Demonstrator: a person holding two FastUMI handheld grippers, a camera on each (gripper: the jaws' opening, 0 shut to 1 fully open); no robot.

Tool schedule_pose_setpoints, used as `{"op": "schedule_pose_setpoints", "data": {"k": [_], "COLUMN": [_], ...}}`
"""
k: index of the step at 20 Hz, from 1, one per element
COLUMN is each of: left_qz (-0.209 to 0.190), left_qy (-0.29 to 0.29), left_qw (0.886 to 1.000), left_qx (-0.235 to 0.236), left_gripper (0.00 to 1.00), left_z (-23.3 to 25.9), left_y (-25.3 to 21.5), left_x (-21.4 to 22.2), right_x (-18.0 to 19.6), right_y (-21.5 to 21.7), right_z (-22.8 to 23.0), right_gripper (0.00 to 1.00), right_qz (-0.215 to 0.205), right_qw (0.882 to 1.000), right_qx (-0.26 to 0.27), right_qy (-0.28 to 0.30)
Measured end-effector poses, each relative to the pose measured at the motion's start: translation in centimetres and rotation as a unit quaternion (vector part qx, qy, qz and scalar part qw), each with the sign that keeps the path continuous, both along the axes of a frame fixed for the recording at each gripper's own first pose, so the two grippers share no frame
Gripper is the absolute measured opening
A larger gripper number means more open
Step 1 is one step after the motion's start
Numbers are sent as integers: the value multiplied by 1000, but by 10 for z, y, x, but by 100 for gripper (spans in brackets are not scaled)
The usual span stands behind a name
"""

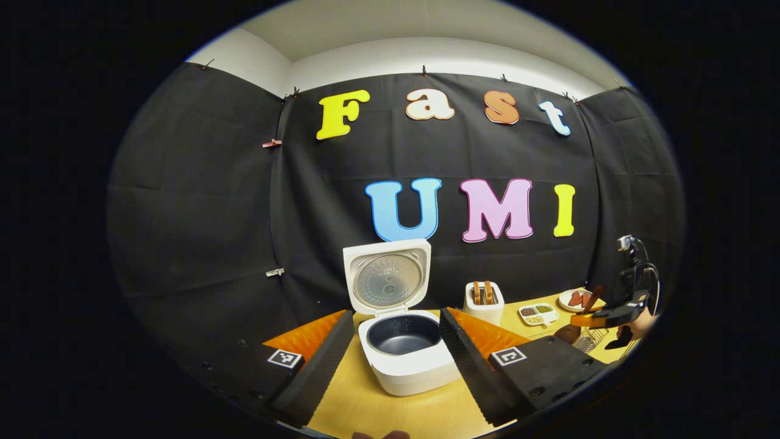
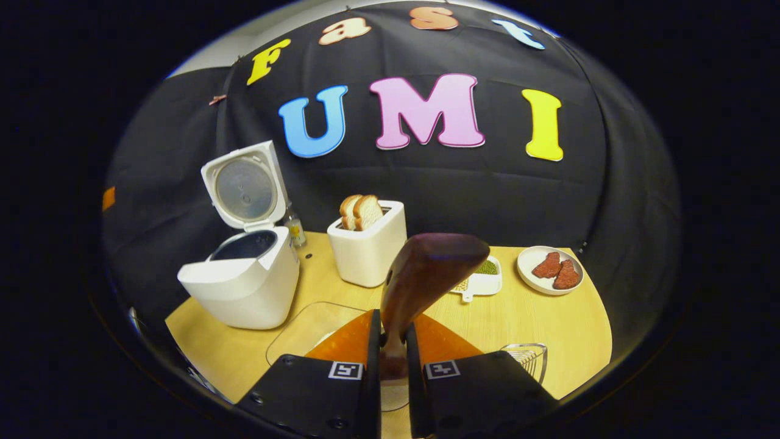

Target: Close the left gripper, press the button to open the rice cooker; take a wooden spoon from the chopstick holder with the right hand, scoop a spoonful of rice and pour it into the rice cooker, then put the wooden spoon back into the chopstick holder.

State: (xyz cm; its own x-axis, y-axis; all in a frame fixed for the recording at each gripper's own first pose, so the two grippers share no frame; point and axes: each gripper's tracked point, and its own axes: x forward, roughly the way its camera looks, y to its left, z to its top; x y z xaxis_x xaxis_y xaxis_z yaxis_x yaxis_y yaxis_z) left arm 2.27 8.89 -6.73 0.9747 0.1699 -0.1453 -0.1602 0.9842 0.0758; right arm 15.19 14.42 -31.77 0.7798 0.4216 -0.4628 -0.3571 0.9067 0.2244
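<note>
Rice cooker (image 1: 405,341) at table centre, lid up, dark inner pot exposed — button step judged done. Left gripper (image 1: 396,360) spread wide, empty, its fingers framing the cooker from the near side.

Right gripper (image 2: 390,360) clamped narrow on the handle of the wooden spoon (image 2: 426,274), both fingers pressing the shaft low down; bowl of the spoon up and forward, tilted right, looks empty. Also seen from the left gripper view at far right (image 1: 615,314), above a wire chopstick holder (image 2: 527,360).

Handling, as judgement: spoon light, stiff, smooth-finished — likely to pivot in a two-point pinch once loaded. Grip near the handle end gives reach but poor control of roll; best kept level.

Clear dish (image 2: 304,329) just ahead of the gripper, contents hard to make out. Toaster (image 2: 368,244) with bread beside the cooker.
</note>
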Motion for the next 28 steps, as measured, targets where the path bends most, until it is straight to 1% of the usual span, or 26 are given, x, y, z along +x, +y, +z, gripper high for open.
{"op": "schedule_pose_setpoints", "data": {"k": [1, 2, 5, 8, 10, 13, 15, 16, 17, 19, 20, 24, 26, 27, 28], "left_qz": [0, 0, -2, -2, -2, -1, -1, -1, -1, -1, -1, -1, 1, 1, 1], "left_qy": [1, 3, 6, 9, 10, 14, 15, 14, 13, 10, 9, 7, 6, 4, 3], "left_qw": [1000, 1000, 1000, 1000, 1000, 1000, 1000, 1000, 999, 1000, 1000, 999, 999, 999, 999], "left_qx": [-1, -3, -5, -9, -15, -23, -28, -28, -29, -29, -29, -33, -33, -33, -32], "left_gripper": [97, 97, 97, 97, 97, 97, 98, 98, 98, 97, 97, 97, 97, 98, 97], "left_z": [0, -2, -7, -11, -15, -22, -23, -23, -23, -21, -22, -22, -21, -20, -19], "left_y": [4, 8, 19, 30, 35, 44, 49, 51, 53, 56, 56, 58, 59, 59, 58], "left_x": [-1, -2, -2, -2, -3, -1, -2, -4, -4, -4, -4, -5, -5, -6, -7], "right_x": [4, 2, 3, 8, 5, -7, -10, -11, -11, -10, -11, -8, -11, -13, -12], "right_y": [5, 4, 17, 17, 25, 51, 62, 66, 70, 75, 74, 59, 54, 51, 47], "right_z": [-16, -22, -40, -48, -49, -51, -51, -52, -52, -57, -58, -68, -70, -68, -66], "right_gripper": [13, 16, 16, 16, 16, 17, 17, 17, 17, 17, 16, 16, 16, 16, 16], "right_qz": [-5, -4, -9, -32, -45, -49, -67, -80, -97, -128, -144, -193, -209, -212, -215], "right_qw": [1000, 999, 999, 998, 998, 997, 994, 990, 984, 966, 957, 925, 905, 899, 894], "right_qx": [-25, -34, -40, -54, -38, 9, 39, 65, 98, 164, 189, 256, 294, 309, 320], "right_qy": [5, 7, 24, 23, 36, 64, 80, 94, 113, 152, 165, 205, 224, 228, 227]}}
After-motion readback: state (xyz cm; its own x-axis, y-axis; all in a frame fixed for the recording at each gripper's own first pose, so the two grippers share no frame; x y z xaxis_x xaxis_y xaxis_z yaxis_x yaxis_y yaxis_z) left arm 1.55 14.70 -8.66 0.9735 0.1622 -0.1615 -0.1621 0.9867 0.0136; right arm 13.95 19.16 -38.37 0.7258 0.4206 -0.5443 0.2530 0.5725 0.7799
